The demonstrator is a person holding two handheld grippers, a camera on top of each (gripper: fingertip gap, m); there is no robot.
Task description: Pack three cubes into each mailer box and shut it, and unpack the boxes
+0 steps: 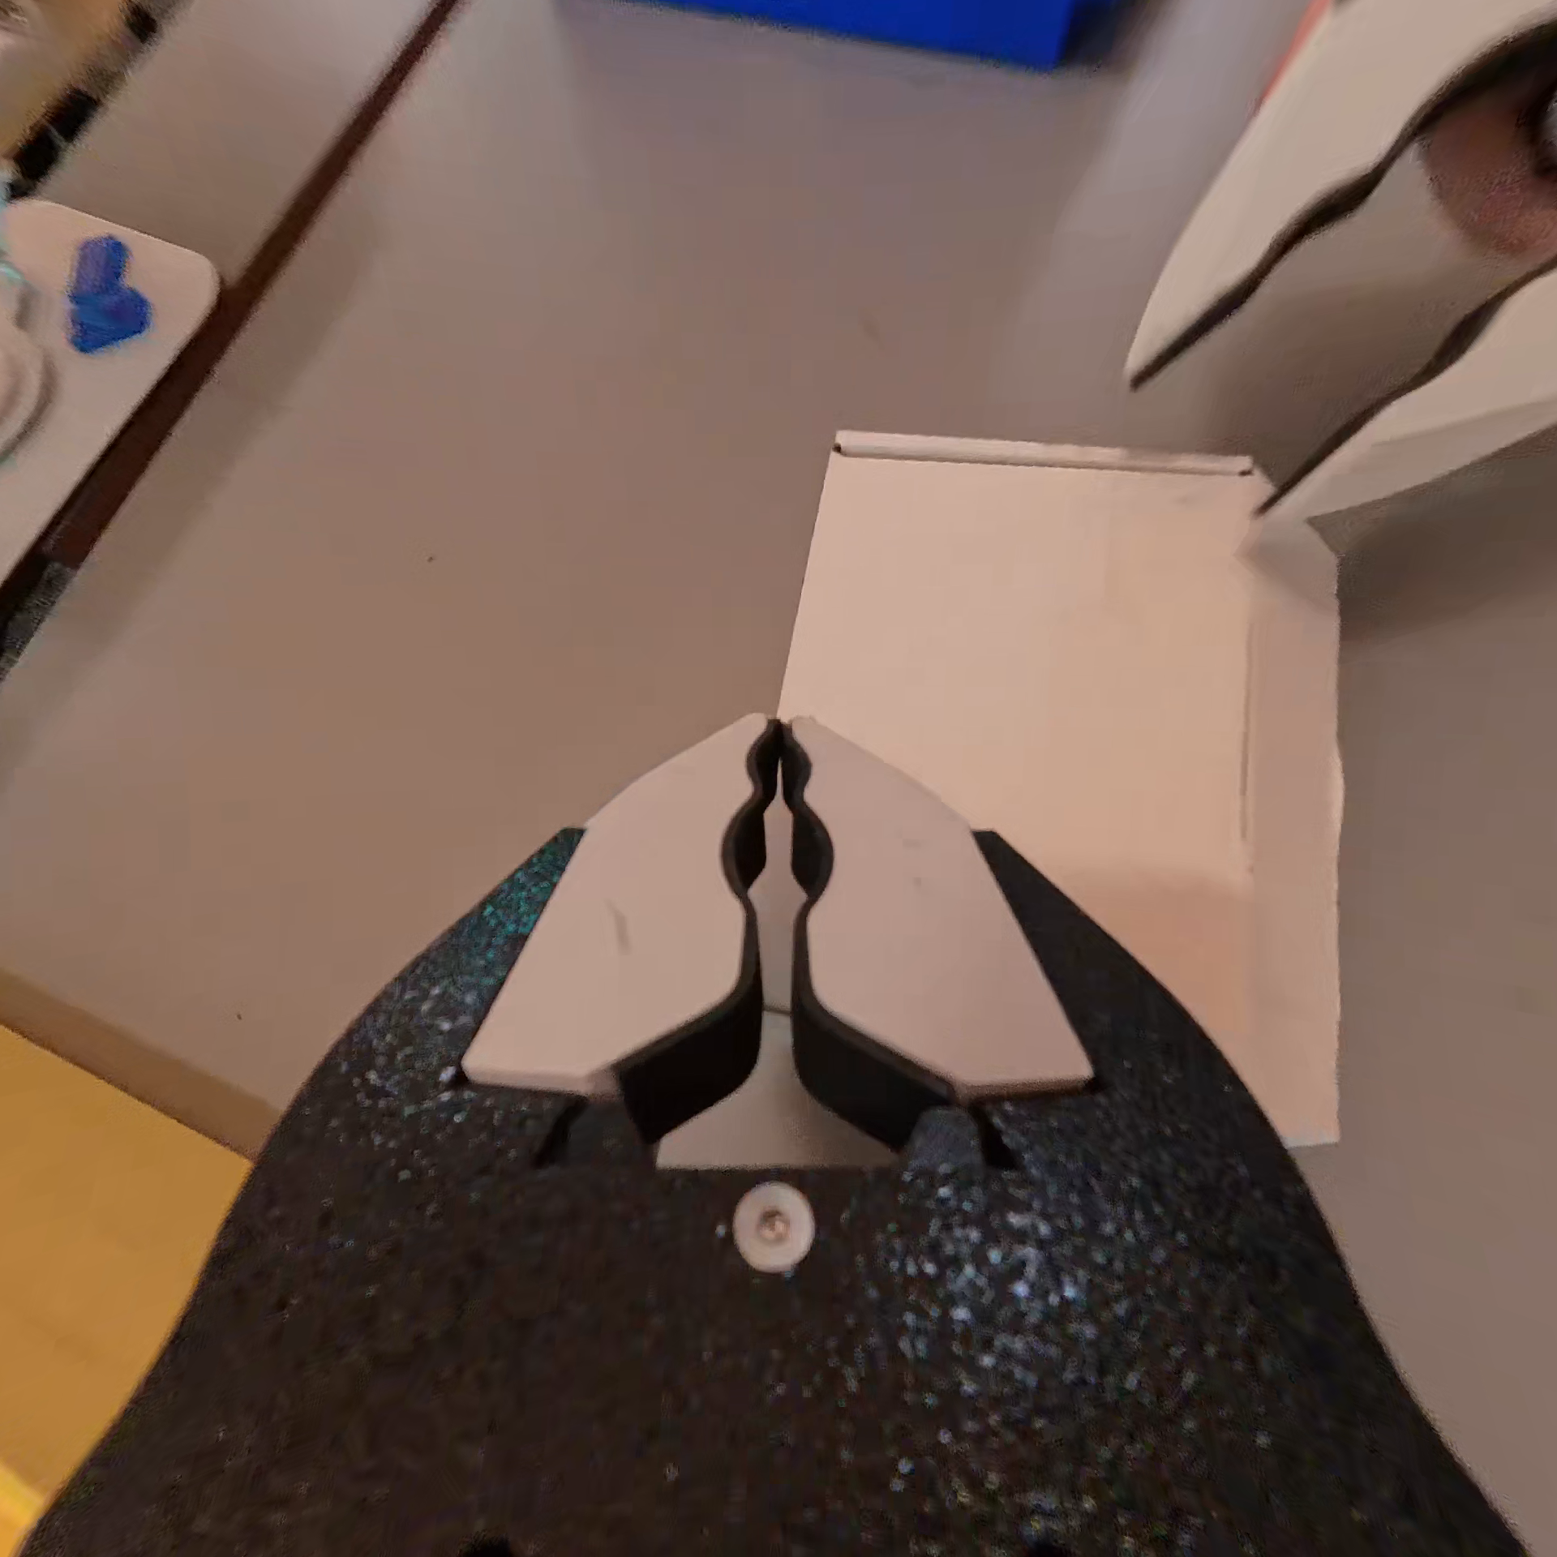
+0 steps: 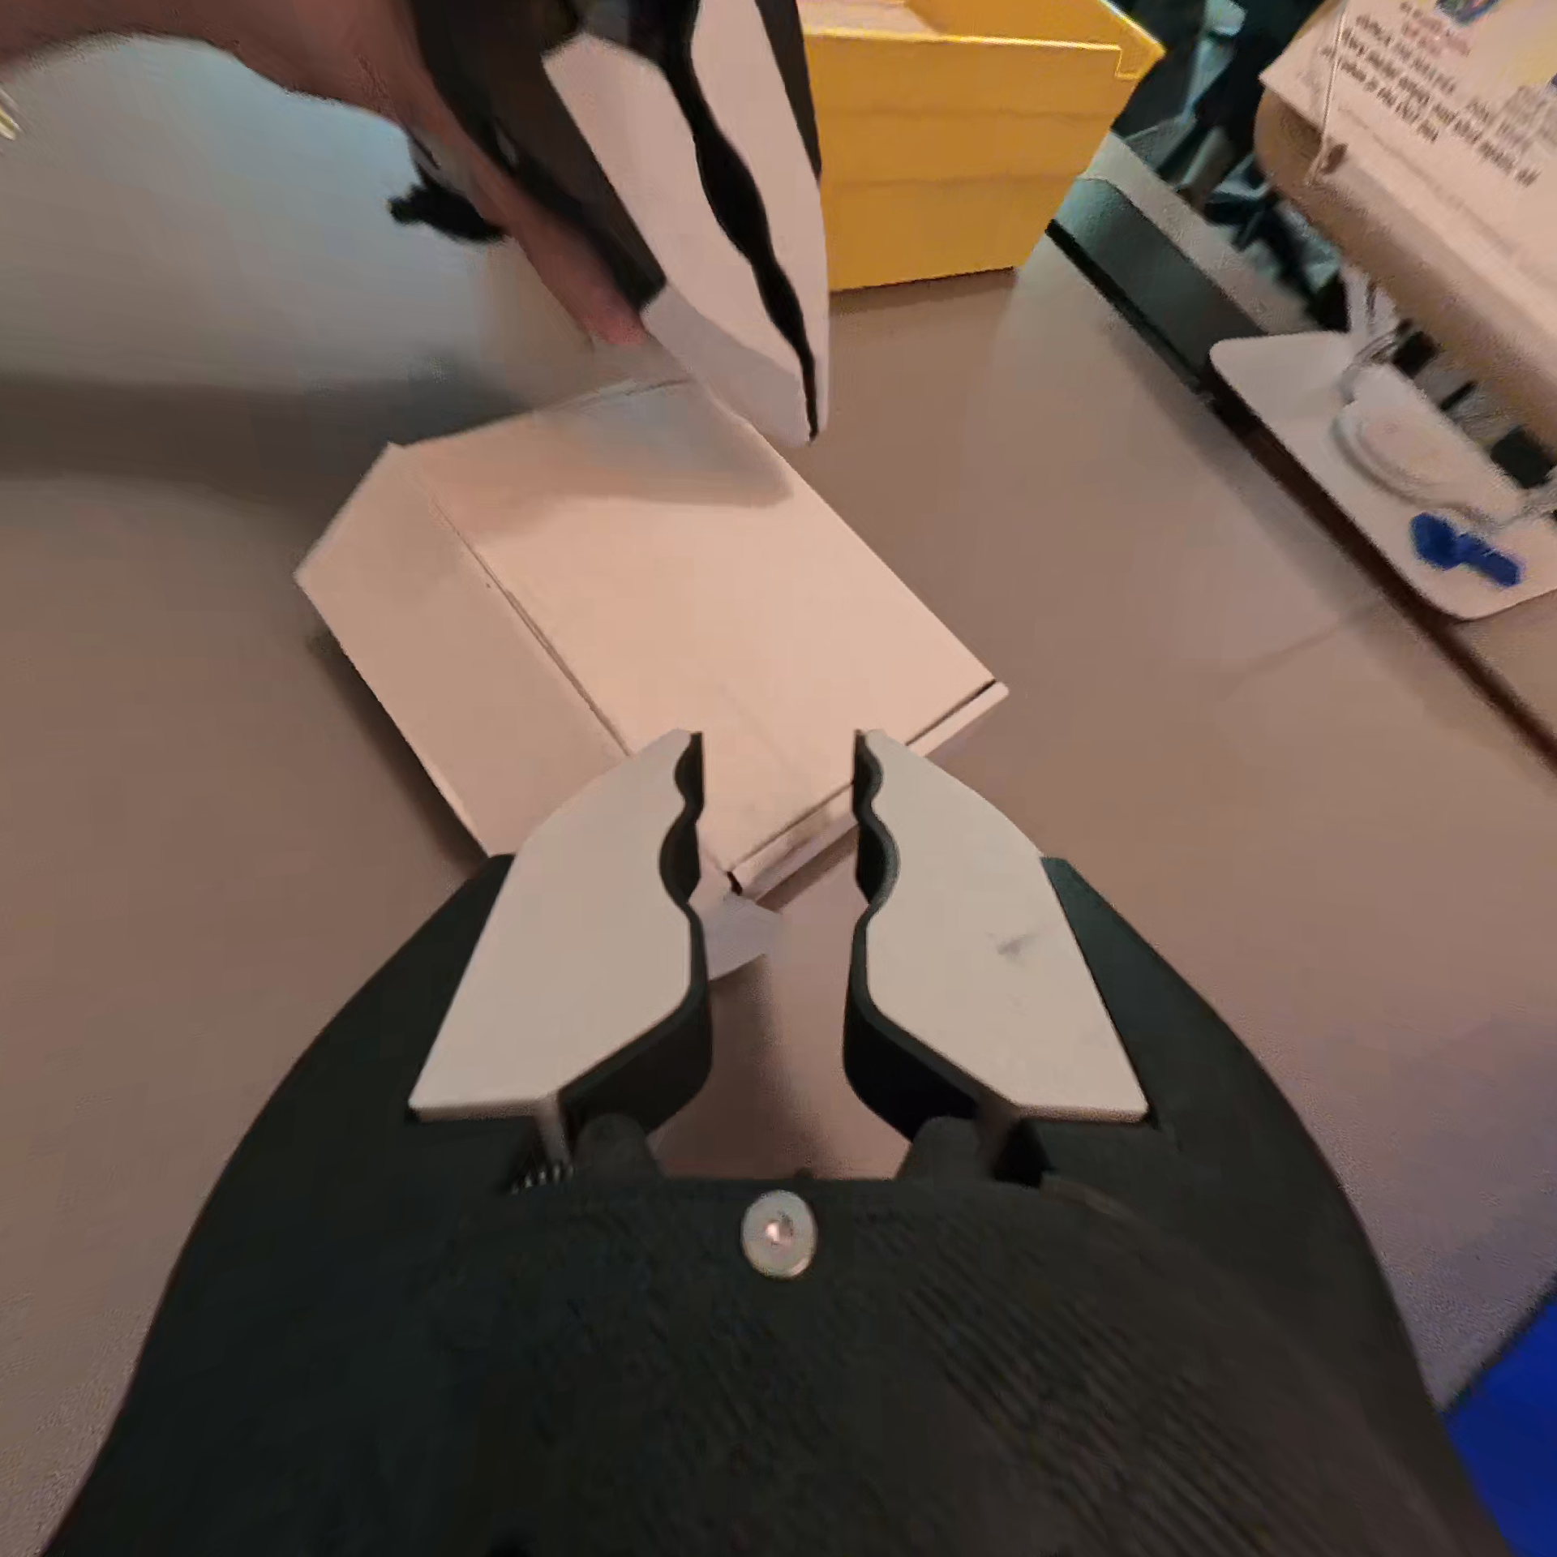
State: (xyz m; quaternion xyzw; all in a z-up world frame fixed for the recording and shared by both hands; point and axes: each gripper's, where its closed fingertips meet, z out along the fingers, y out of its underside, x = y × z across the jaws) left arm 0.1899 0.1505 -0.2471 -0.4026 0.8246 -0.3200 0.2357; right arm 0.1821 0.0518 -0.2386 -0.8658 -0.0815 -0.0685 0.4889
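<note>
The white mailer box [image 2: 640, 607] lies shut on the counter [image 1: 505, 505]. Left tongs [image 1: 777, 731] are pressed together, empty; right tongs [image 2: 777, 746] are spread over the box's near edge. Risk: a one-sided pinch may slide the light box instead of lifting its lid.

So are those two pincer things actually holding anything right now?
No. The left gripper is shut on nothing, and the right gripper is open and empty above the closed white mailer box.

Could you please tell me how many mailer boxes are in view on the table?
1. A white mailer box, lid closed, lies flat on the grey table, between the two hand-held grippers. Others may be out of frame.
</note>
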